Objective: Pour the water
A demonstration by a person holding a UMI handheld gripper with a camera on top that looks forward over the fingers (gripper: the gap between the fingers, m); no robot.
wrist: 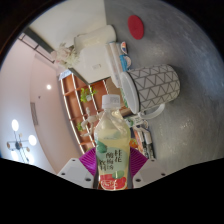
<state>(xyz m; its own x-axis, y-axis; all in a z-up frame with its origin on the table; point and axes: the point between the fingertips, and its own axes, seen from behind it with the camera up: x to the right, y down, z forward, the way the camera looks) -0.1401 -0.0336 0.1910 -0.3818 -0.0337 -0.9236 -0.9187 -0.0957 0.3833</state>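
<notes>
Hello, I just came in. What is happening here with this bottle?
A person's hand-held gripper holds a bottle of pale yellow-green drink between its two fingers, which press on its sides. The bottle has a white cap and a label with pink fruit. The whole view is tilted, so the bottle seems tipped or lifted. Beyond it are a white container with a black line pattern and a red round object on a grey surface. No poured liquid is visible yet.

Bright ceiling lamps, strong fisheye distortion
</notes>
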